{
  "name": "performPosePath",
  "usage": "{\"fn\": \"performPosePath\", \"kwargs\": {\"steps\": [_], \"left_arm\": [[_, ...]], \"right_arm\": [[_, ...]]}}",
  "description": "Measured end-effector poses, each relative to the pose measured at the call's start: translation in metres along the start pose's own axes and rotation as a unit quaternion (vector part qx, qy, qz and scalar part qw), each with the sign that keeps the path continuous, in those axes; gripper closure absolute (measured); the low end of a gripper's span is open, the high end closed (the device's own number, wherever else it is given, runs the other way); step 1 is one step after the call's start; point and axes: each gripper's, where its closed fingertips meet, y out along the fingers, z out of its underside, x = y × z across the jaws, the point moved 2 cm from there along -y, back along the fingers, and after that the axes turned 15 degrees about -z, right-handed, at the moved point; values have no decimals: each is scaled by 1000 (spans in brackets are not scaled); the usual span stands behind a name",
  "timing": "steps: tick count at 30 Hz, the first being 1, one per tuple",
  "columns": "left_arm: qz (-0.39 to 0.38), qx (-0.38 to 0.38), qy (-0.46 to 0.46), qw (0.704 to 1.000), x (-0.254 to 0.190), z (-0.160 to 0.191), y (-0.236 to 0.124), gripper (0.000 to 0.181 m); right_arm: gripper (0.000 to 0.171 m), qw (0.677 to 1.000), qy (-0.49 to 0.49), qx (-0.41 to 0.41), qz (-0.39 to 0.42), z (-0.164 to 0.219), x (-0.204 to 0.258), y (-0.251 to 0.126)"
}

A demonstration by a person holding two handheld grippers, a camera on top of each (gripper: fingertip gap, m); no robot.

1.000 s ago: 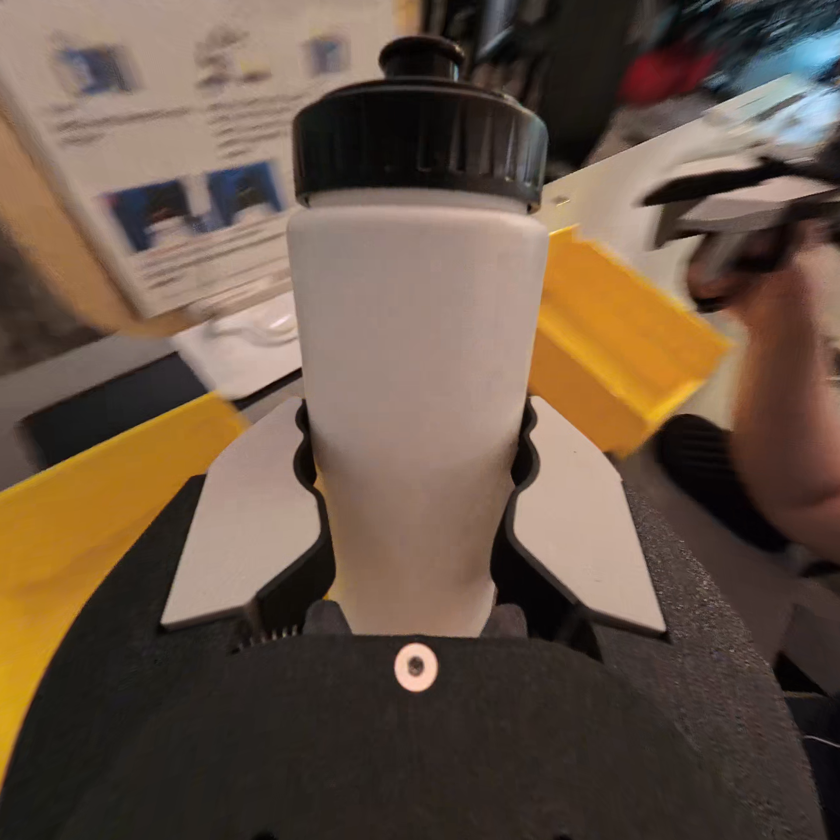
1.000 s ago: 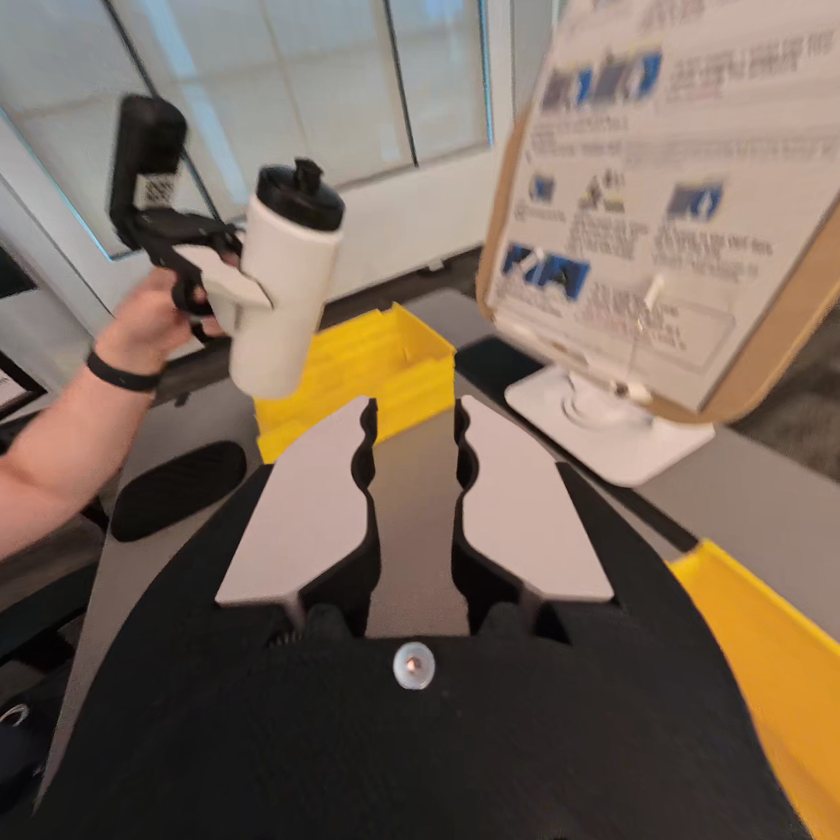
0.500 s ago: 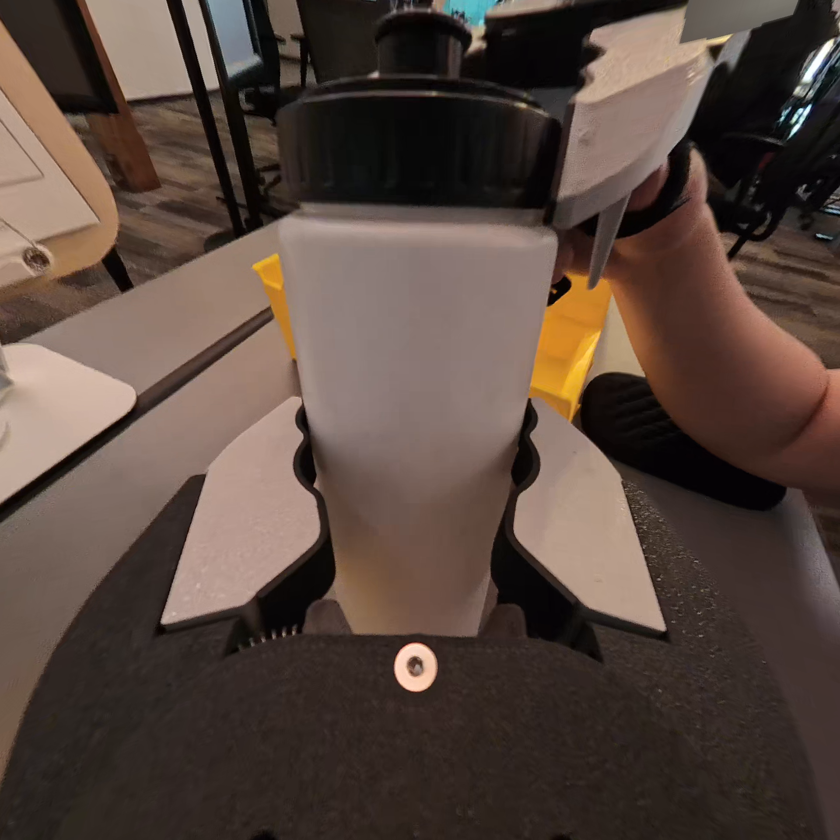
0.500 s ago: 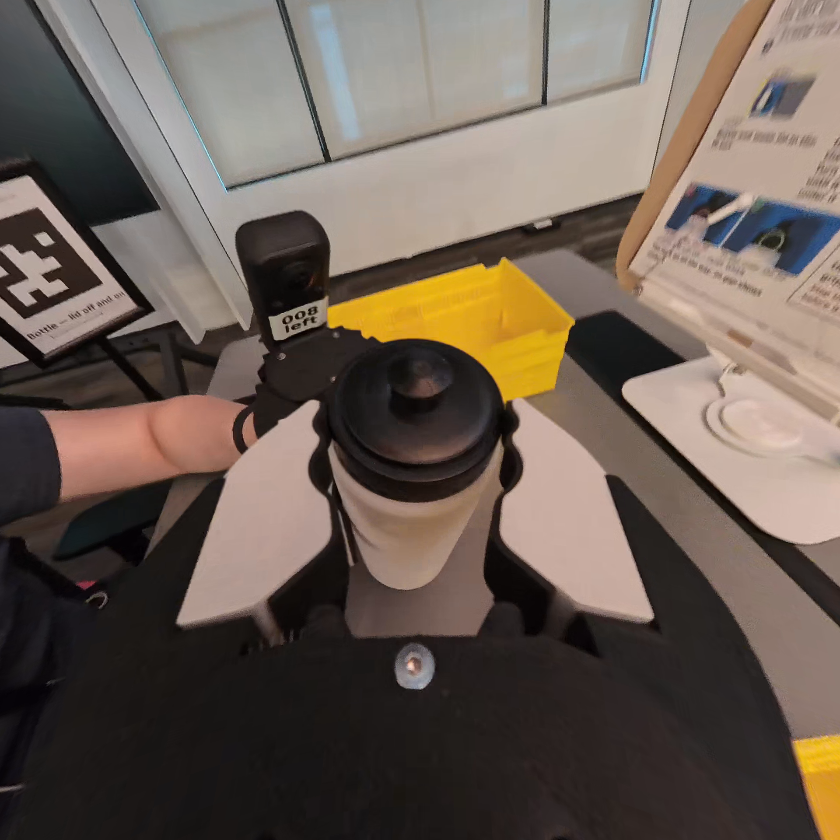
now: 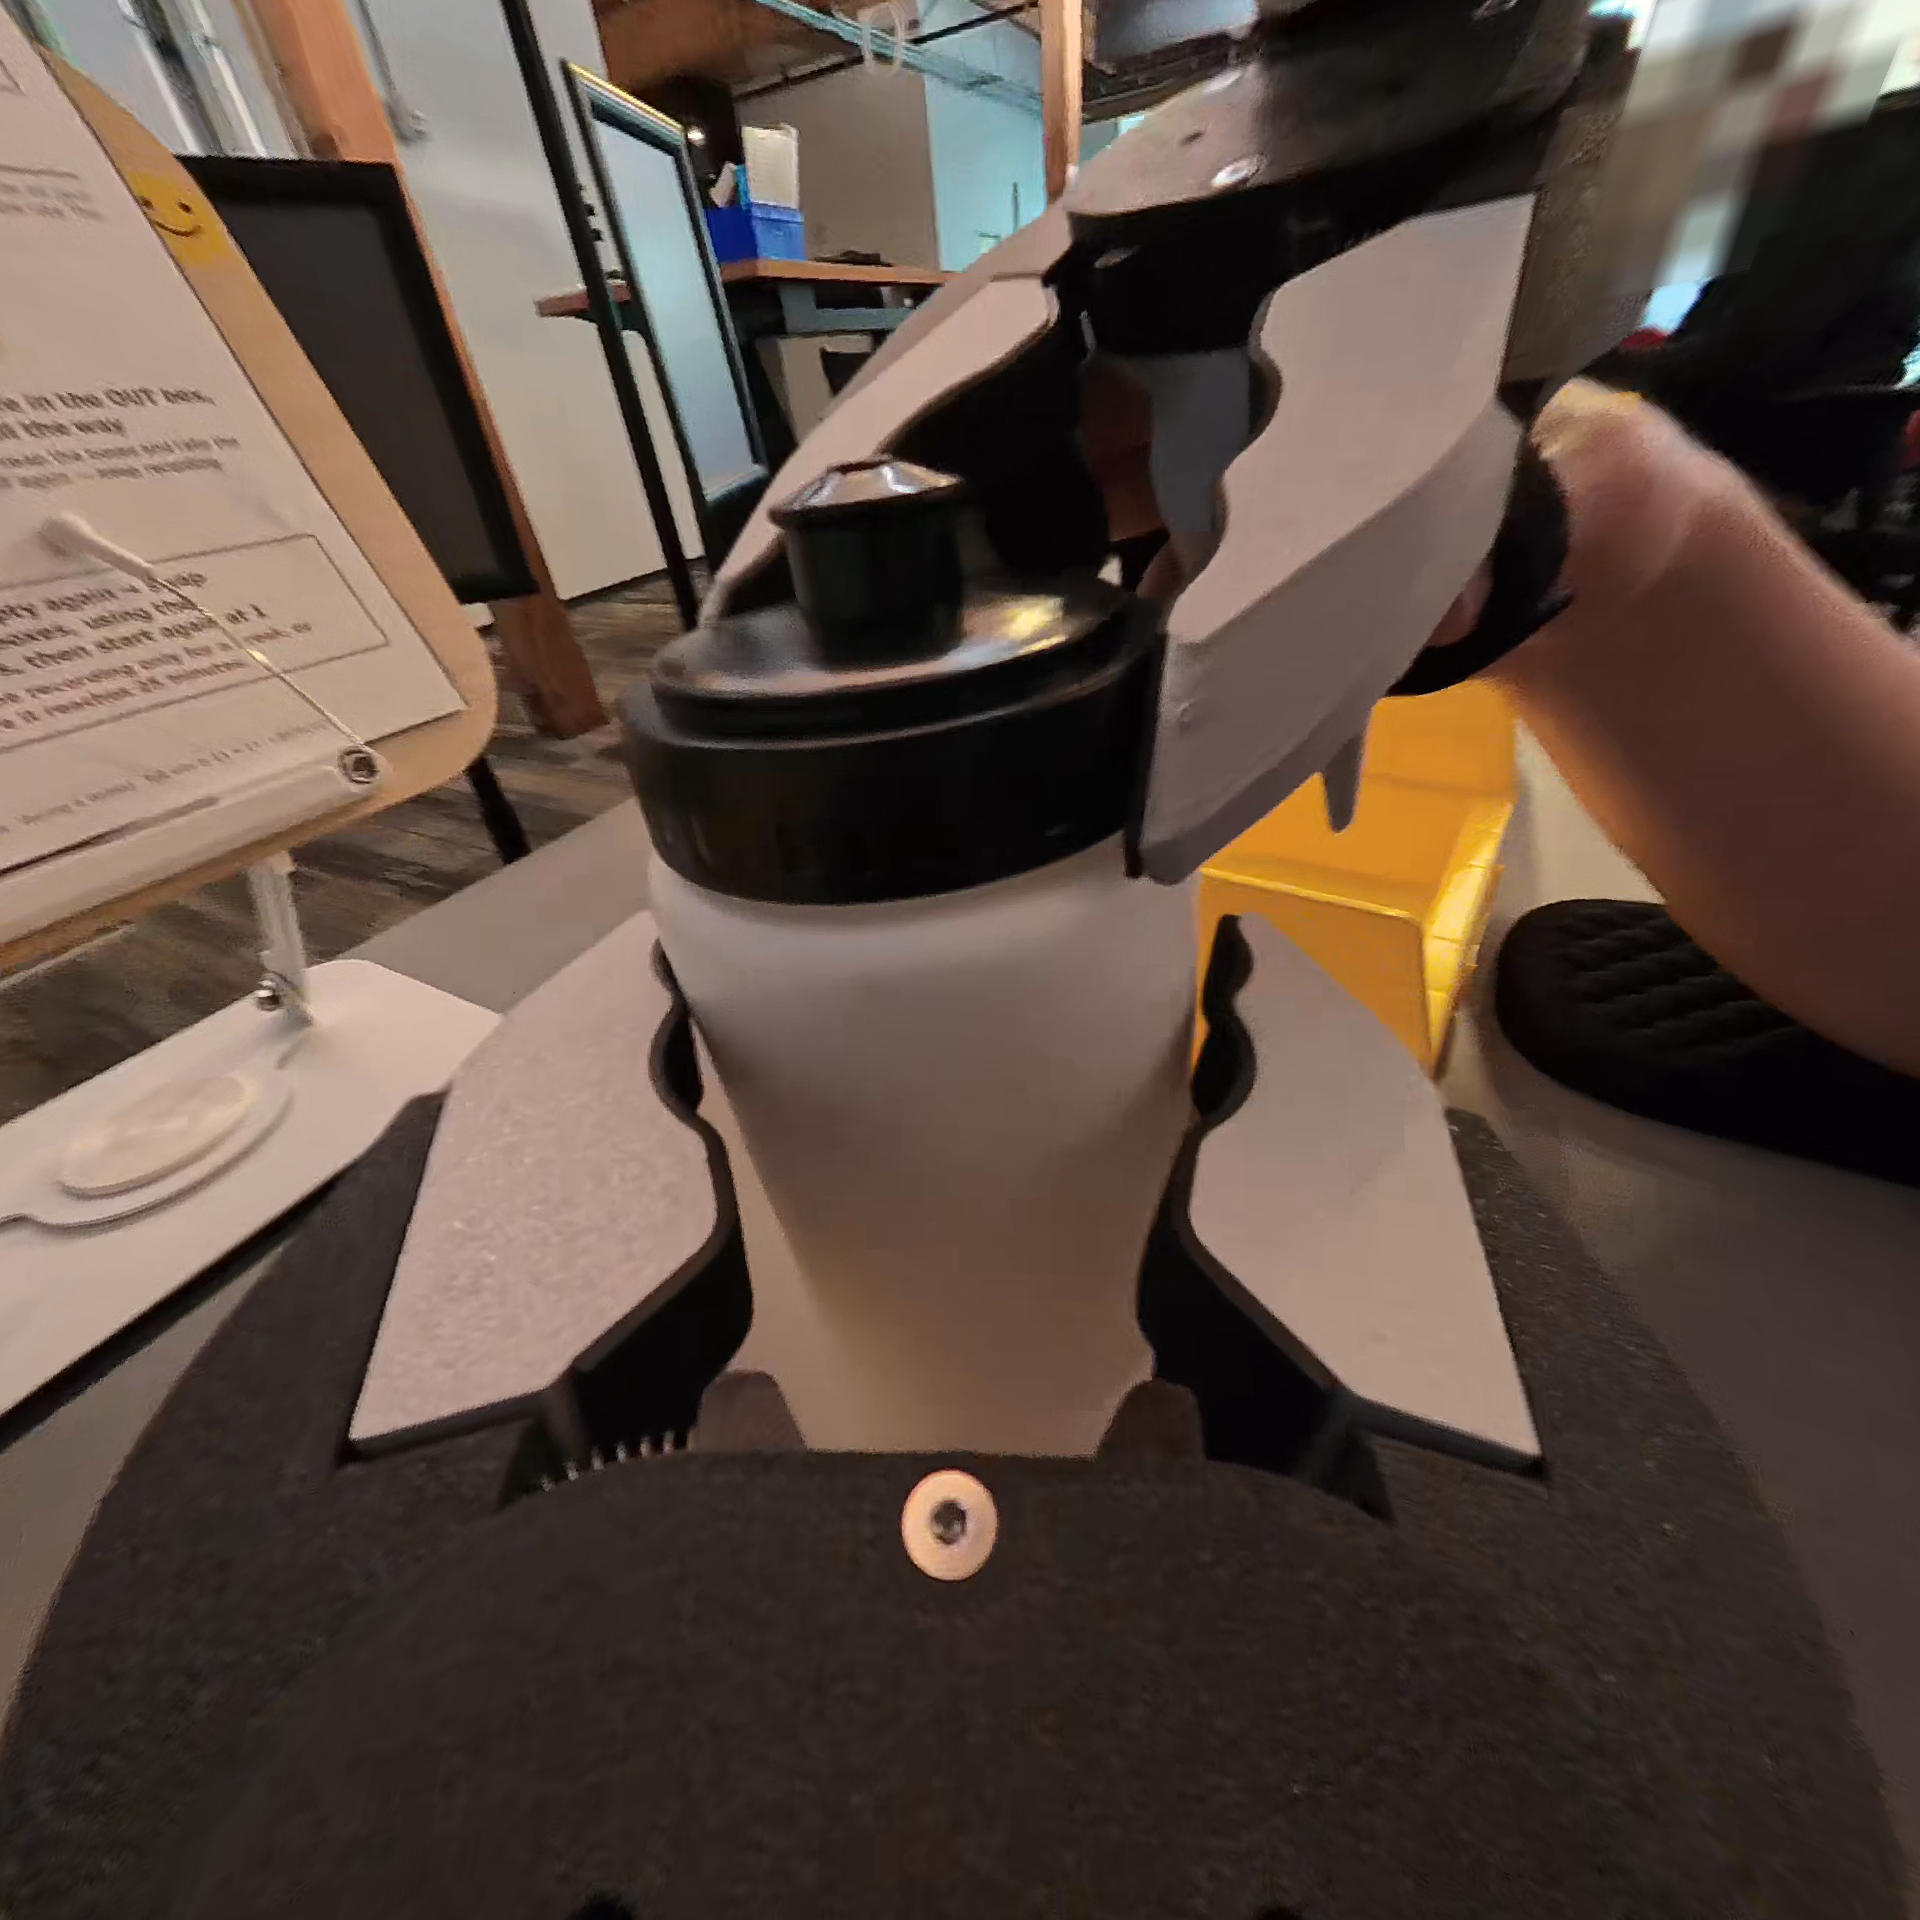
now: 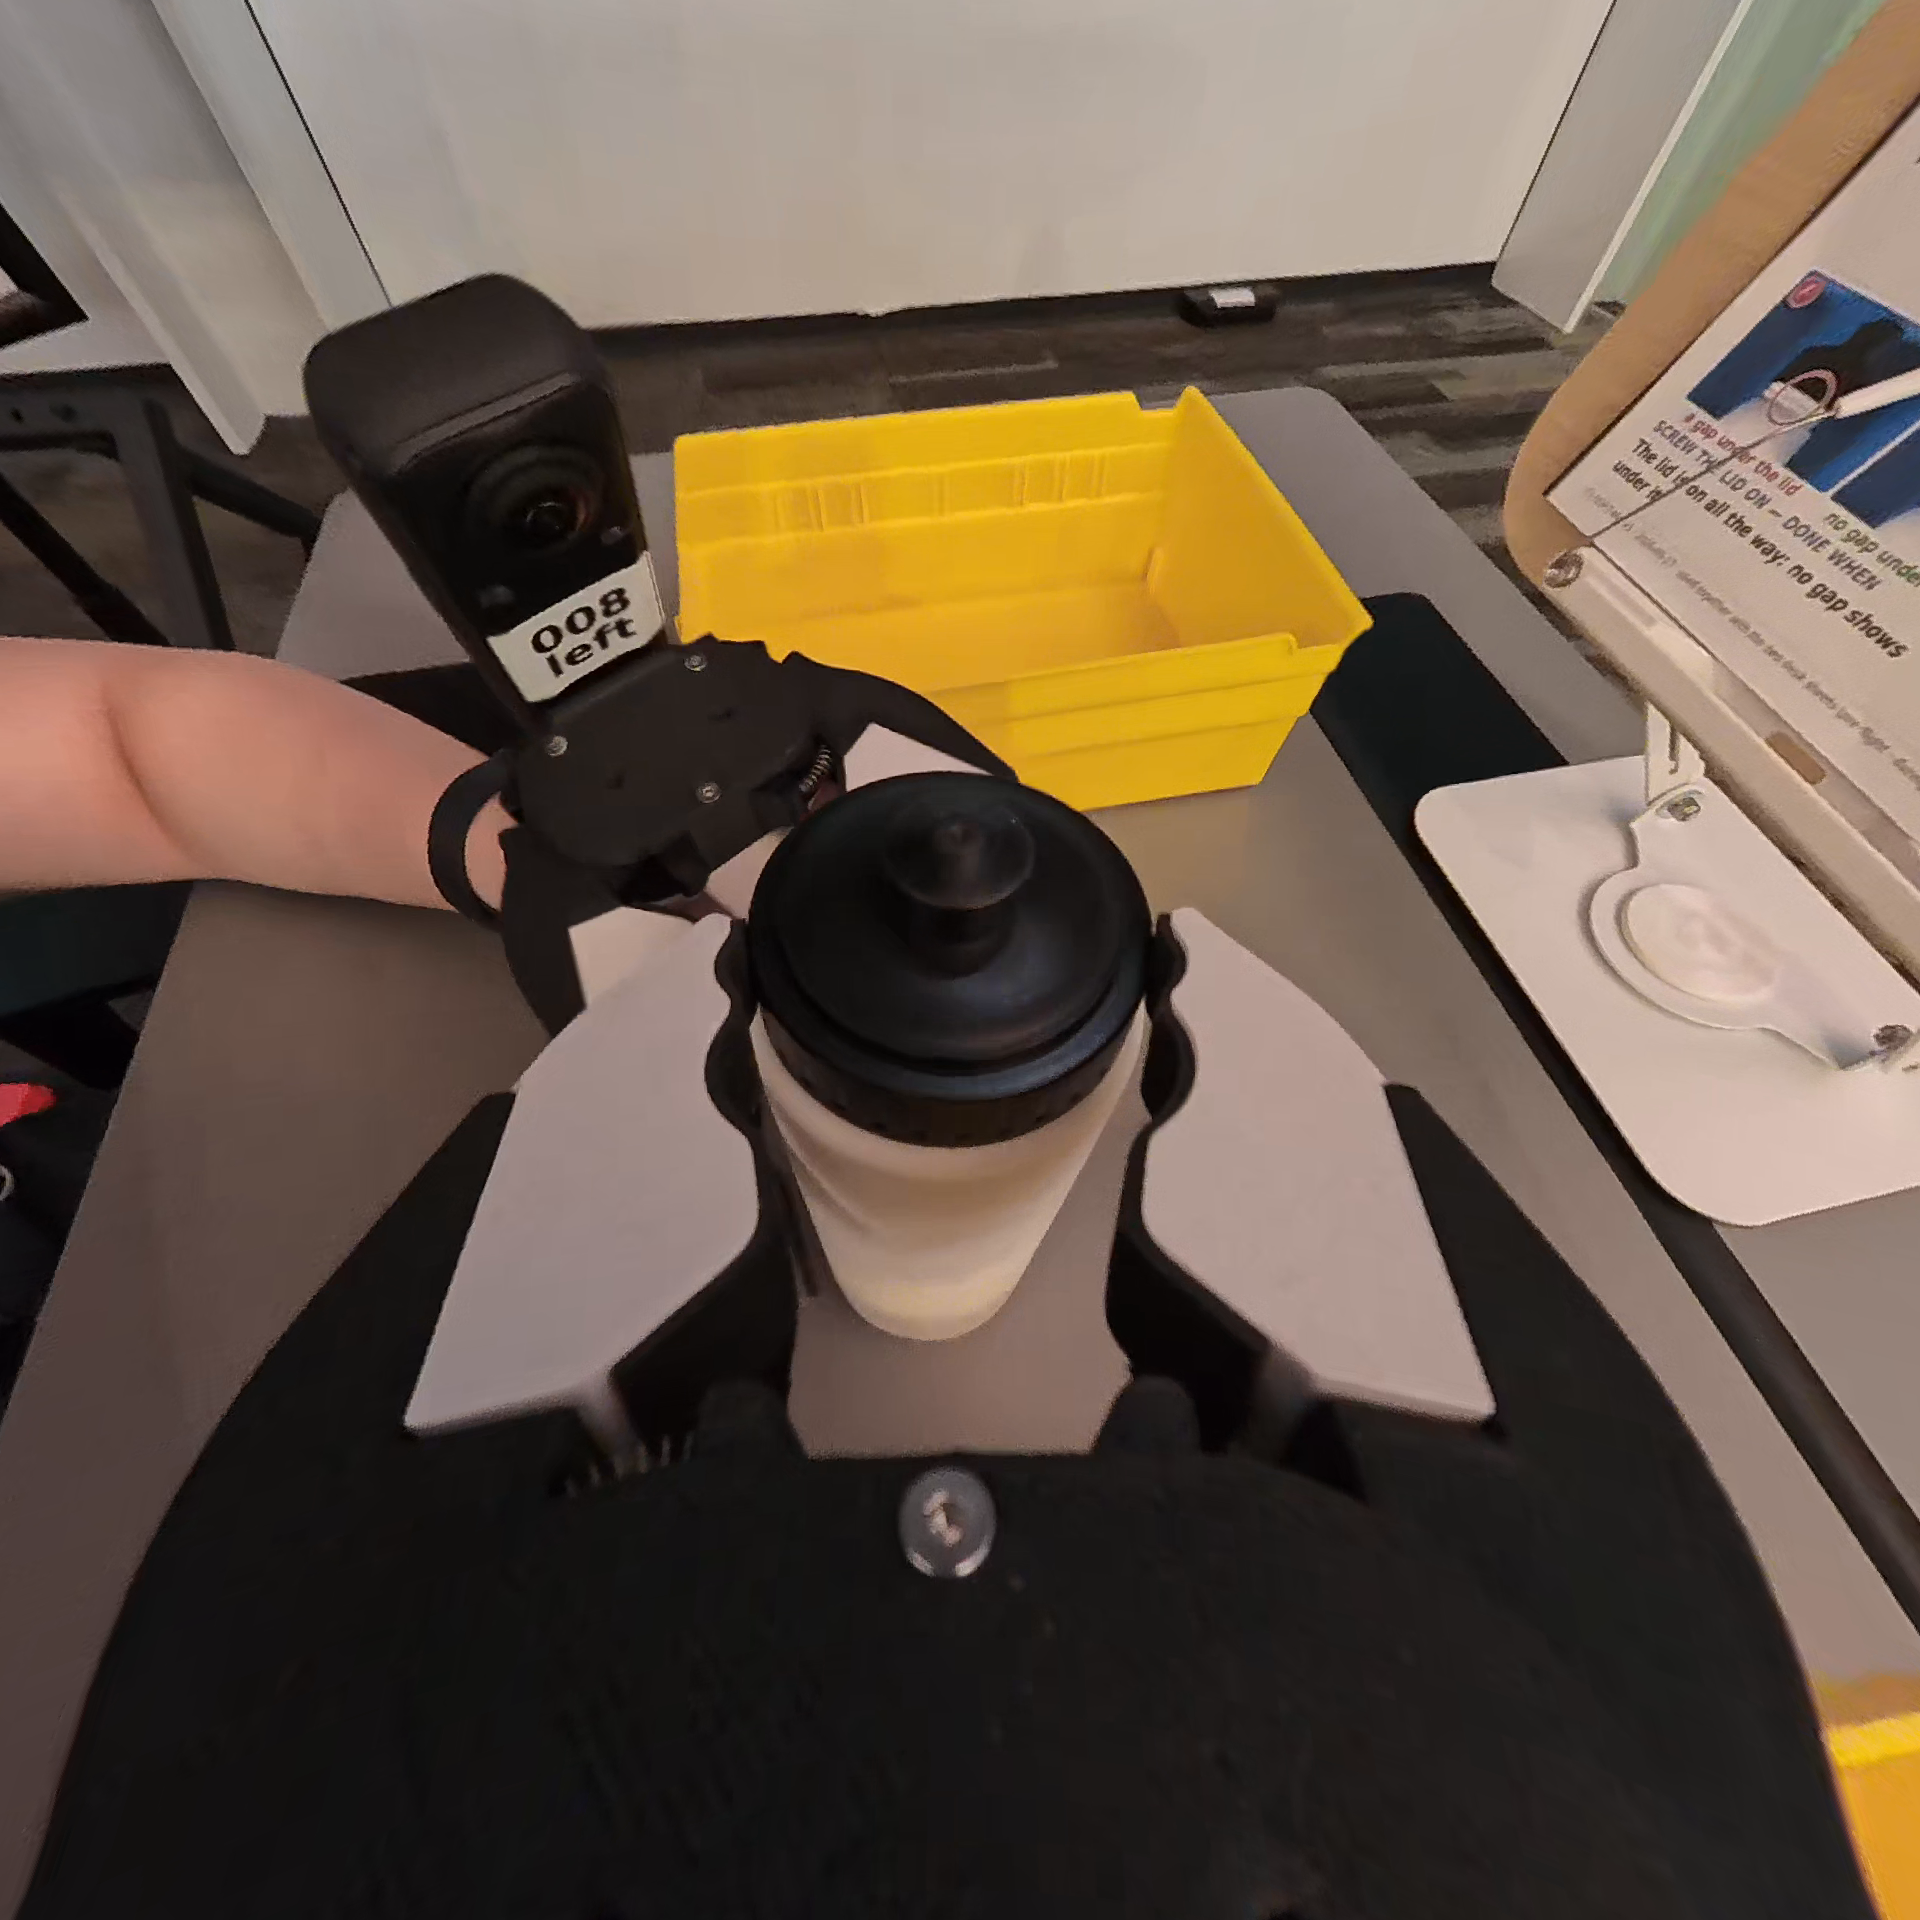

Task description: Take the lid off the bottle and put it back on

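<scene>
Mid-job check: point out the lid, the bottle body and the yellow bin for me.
lid (image 6: 940, 997): right wrist view, on its black top face beside the spout.
bottle body (image 5: 935, 1122): left wrist view, on the white wall below the lid.
yellow bin (image 6: 1101, 707): right wrist view, on its front wall.

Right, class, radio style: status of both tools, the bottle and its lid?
Left tool clamped on white bottle body. Right tool closed around black lid, which sits on the bottle. Nothing in the way.
</scene>
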Motion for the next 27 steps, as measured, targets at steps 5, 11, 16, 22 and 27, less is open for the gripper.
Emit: {"fn": "performPosePath", "kwargs": {"steps": [5,11,16,22,27], "left_arm": [[-11,-2,4,1000,-3,1,1,90],[-18,9,1,1000,-5,2,-1,91],[-3,21,-6,1000,-6,1,-1,93],[10,27,-12,1000,-8,1,1,94],[22,30,-15,999,-10,1,2,95]], "right_arm": [[94,999,39,7,37,-5,2,-1],[95,996,54,52,53,1,6,2],[95,996,51,55,40,3,5,0],[95,997,51,55,27,5,4,-4],[95,997,47,55,15,7,4,-6]]}}
